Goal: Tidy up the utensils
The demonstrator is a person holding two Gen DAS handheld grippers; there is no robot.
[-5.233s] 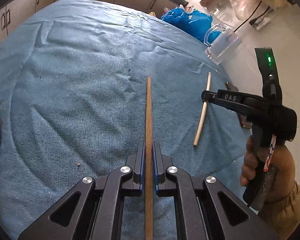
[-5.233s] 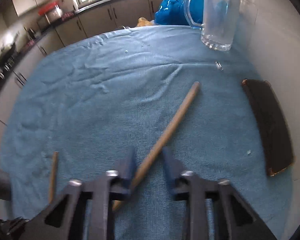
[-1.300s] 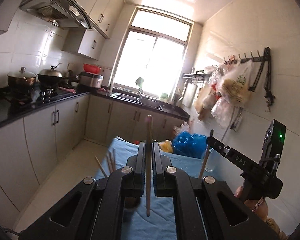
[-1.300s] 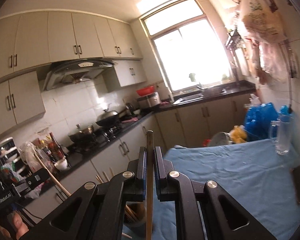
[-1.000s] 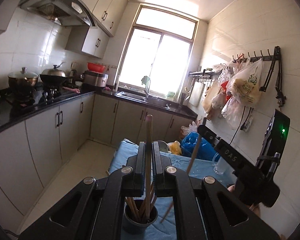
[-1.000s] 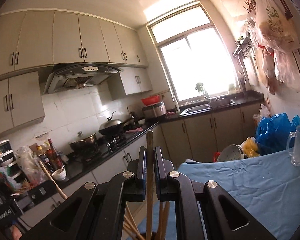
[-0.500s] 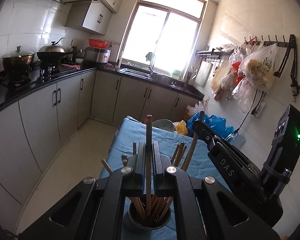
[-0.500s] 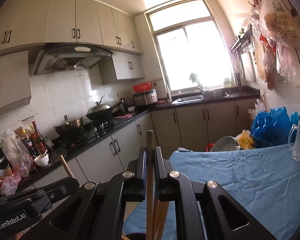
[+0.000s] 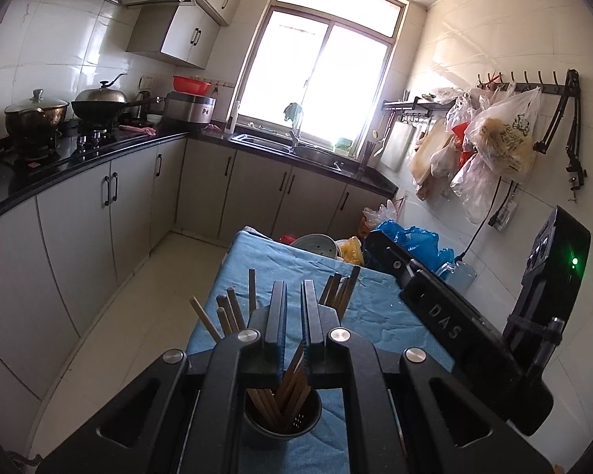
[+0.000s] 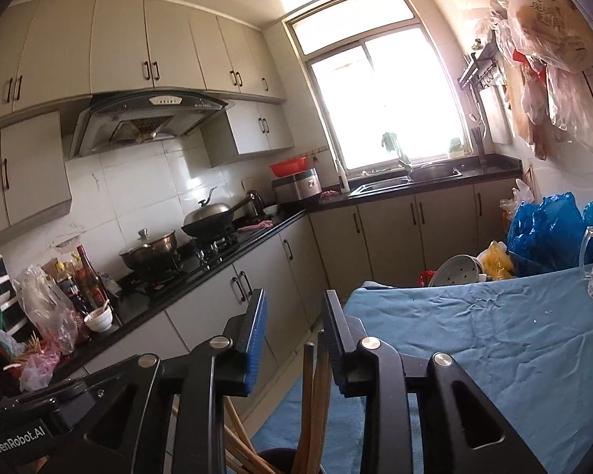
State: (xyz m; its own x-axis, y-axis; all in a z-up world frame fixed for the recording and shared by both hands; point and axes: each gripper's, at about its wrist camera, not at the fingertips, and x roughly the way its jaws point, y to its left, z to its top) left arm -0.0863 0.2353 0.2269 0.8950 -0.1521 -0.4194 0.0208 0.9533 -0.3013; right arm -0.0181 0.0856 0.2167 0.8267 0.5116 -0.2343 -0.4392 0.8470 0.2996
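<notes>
Both claws spread above the holder, nothing pinched.

Left gripper parted over the metal cup at the blue cloth's near edge; right gripper wide apart too, the wooden chopsticks all standing inside the cup.

left claw and right claw both point level, fingers parted, gripping nothing, side by side.
</notes>
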